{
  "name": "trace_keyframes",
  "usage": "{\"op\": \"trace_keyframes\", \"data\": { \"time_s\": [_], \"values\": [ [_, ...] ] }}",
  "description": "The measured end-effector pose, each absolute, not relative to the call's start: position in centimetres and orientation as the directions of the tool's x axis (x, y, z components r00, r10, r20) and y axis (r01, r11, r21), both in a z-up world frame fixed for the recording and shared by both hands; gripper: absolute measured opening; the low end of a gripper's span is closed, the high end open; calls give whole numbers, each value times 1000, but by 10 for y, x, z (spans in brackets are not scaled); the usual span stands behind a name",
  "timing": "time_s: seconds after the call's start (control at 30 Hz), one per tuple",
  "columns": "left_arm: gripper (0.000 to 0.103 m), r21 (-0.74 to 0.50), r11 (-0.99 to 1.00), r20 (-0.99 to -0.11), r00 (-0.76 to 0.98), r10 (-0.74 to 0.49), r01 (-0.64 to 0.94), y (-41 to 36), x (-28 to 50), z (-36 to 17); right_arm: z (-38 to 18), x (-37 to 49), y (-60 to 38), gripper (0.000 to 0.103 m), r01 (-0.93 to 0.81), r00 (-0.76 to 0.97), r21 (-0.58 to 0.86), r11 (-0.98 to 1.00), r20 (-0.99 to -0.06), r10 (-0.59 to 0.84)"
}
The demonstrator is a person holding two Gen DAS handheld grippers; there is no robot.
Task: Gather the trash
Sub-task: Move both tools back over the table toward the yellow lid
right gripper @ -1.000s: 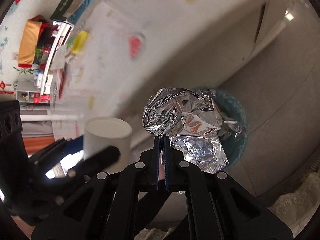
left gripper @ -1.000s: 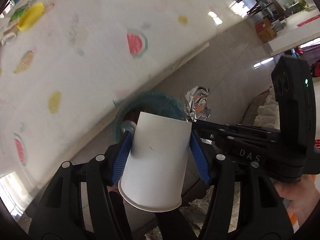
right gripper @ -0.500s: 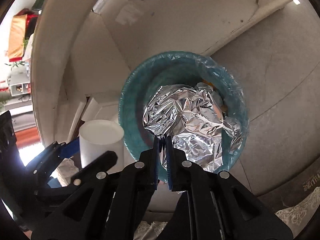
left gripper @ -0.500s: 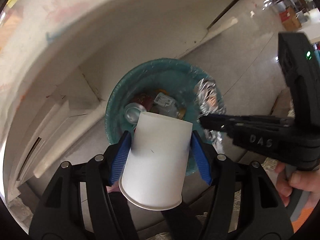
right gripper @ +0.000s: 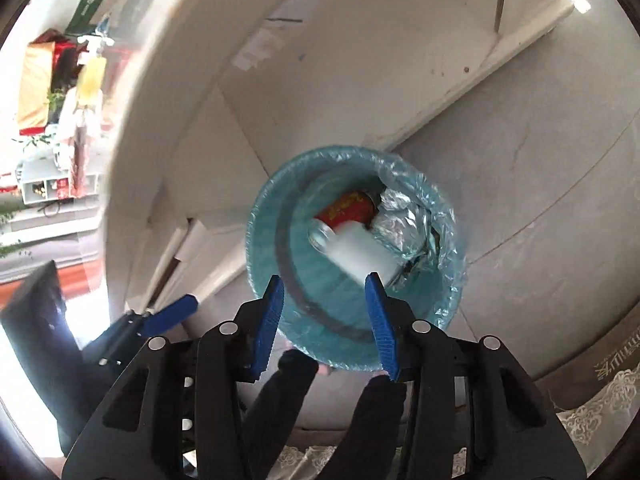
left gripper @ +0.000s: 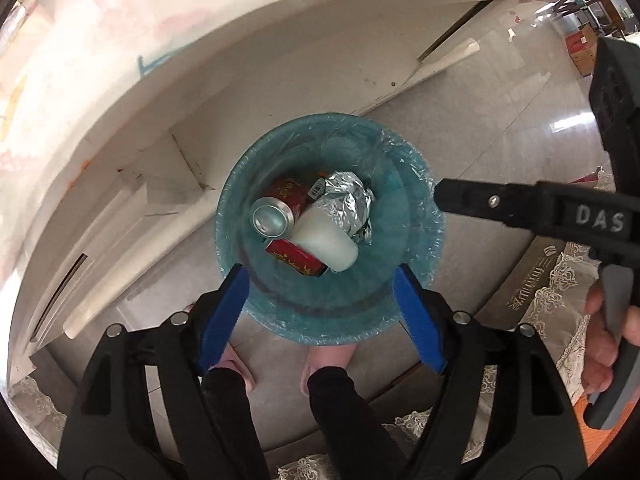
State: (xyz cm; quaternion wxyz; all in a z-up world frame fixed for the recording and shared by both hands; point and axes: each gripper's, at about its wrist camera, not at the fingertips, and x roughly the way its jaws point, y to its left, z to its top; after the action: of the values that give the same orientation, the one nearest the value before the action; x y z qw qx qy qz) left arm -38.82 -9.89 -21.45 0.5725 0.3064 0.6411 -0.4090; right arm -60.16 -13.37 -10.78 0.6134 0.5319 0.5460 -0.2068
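A teal bin lined with a plastic bag [left gripper: 416, 184] stands on the floor below both grippers; it also shows in the right wrist view [right gripper: 272, 224]. Inside lie a white paper cup [left gripper: 326, 240] [right gripper: 360, 252], a crumpled foil ball [left gripper: 348, 196] [right gripper: 400, 224] and red drink cans [left gripper: 280, 204] [right gripper: 348, 208]. My left gripper [left gripper: 320, 276] is open and empty above the bin's near rim. My right gripper [right gripper: 324, 282] is open and empty above the bin; its body [left gripper: 532, 208] shows at the right of the left wrist view.
A white table's underside and legs [left gripper: 168, 184] rise behind and left of the bin. Grey tiled floor [left gripper: 480, 112] lies around it. A lace-patterned cloth [left gripper: 560, 288] sits at the lower right. My feet [left gripper: 240, 368] stand just near the bin.
Both grippers opened over the bin. The paper cup dropped from the left one and the foil ball from the right one; both now lie inside the bin.
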Motion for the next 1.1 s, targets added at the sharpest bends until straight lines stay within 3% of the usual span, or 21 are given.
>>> {"op": "trace_keyframes", "data": {
  "time_s": [0.27,0.33,0.7,1.1],
  "values": [
    [73,-213,527,-977,-163,-140,823,-79,-370,-167,-64,-593,-128,47,813,328,434,389,-892,310],
    [77,-219,550,-975,-153,-163,806,-74,-360,-149,-42,-585,-129,55,800,337,436,413,-895,293],
    [95,-214,733,-949,40,-313,646,-34,-223,-60,57,-453,-158,72,656,398,432,619,-895,202],
    [96,-191,849,-952,118,-282,493,8,-45,-72,38,-244,-160,73,639,421,452,622,-883,209]
  ]
}}
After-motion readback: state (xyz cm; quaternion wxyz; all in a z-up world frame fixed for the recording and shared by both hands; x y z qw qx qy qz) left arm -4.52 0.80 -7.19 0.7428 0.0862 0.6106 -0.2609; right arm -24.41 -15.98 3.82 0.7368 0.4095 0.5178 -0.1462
